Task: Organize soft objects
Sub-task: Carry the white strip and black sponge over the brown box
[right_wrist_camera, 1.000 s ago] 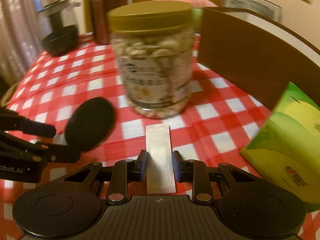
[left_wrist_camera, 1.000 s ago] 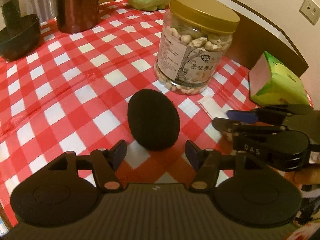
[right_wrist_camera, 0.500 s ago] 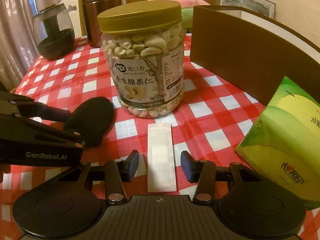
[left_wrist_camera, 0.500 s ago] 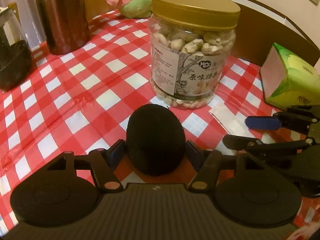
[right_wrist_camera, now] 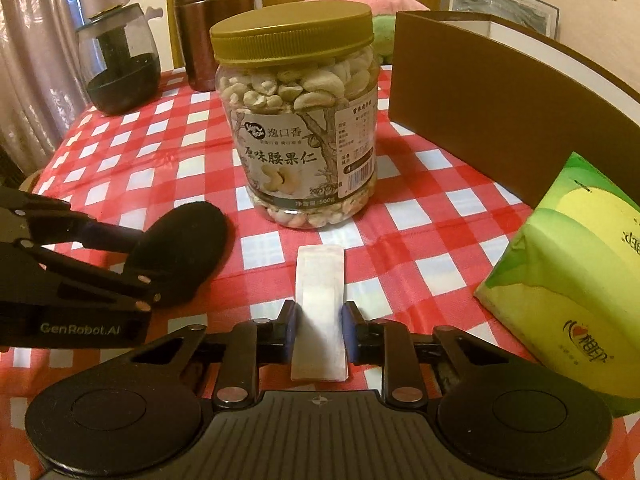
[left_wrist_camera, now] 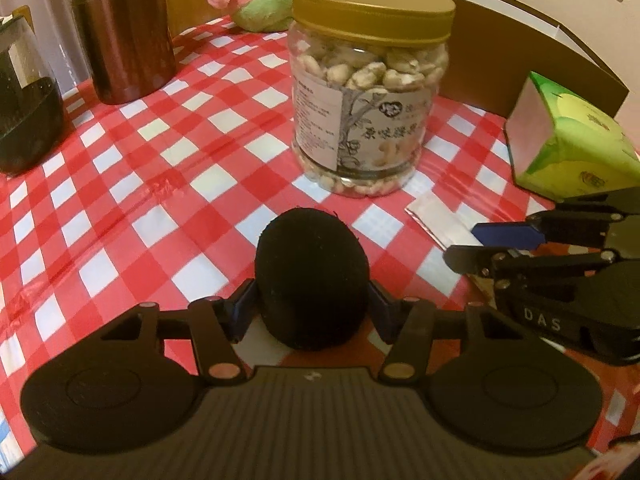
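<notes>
A black oval sponge (left_wrist_camera: 312, 272) lies on the red-and-white checked tablecloth (left_wrist_camera: 120, 208). My left gripper (left_wrist_camera: 312, 308) straddles it; the jaws are closing and both pads touch its sides. In the right wrist view the sponge (right_wrist_camera: 188, 236) and the left gripper (right_wrist_camera: 146, 268) sit at the left. A flat white packet (right_wrist_camera: 320, 280) lies lengthwise between the pads of my right gripper (right_wrist_camera: 319, 328), whose jaws are closing onto its edges. The left wrist view has that packet (left_wrist_camera: 436, 216) and the right gripper (left_wrist_camera: 462, 244) at the right.
A cashew jar with a gold lid (right_wrist_camera: 296, 120) stands just beyond both grippers. A green tissue pack (right_wrist_camera: 568, 280) lies at the right, before a brown box (right_wrist_camera: 480, 112). Far back are a pink-and-green plush (left_wrist_camera: 264, 4), a brown flask (left_wrist_camera: 128, 40) and a dark glass jar (left_wrist_camera: 24, 120).
My left gripper came forward around the sponge and narrowed onto it. The right gripper's jaws widened beside the white packet, then came back in against its edges.
</notes>
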Available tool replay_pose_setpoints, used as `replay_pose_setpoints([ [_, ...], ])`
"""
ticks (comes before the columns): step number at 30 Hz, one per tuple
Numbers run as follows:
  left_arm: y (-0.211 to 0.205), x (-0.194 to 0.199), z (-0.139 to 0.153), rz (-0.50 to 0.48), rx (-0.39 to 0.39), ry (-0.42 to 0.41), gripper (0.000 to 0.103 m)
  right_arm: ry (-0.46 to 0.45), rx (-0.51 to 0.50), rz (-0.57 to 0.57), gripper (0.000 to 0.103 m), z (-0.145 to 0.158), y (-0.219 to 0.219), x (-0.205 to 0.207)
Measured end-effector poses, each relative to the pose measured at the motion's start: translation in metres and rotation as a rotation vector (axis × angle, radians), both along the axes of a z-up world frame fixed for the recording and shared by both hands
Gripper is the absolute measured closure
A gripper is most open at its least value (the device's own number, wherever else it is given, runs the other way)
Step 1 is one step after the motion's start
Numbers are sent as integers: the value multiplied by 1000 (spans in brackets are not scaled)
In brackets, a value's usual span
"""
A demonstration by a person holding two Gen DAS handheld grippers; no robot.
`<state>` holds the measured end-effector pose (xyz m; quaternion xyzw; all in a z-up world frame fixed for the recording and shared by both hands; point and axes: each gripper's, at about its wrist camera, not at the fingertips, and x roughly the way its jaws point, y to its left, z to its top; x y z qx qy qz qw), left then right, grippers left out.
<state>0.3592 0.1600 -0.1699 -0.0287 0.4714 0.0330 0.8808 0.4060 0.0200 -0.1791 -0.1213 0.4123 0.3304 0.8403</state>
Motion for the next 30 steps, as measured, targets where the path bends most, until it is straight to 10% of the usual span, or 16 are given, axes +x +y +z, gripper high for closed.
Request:
replay_pose_setpoints([
  [30, -48, -51, 54, -88, 6, -79, 47, -33, 112, -70, 79, 58, -58, -59],
])
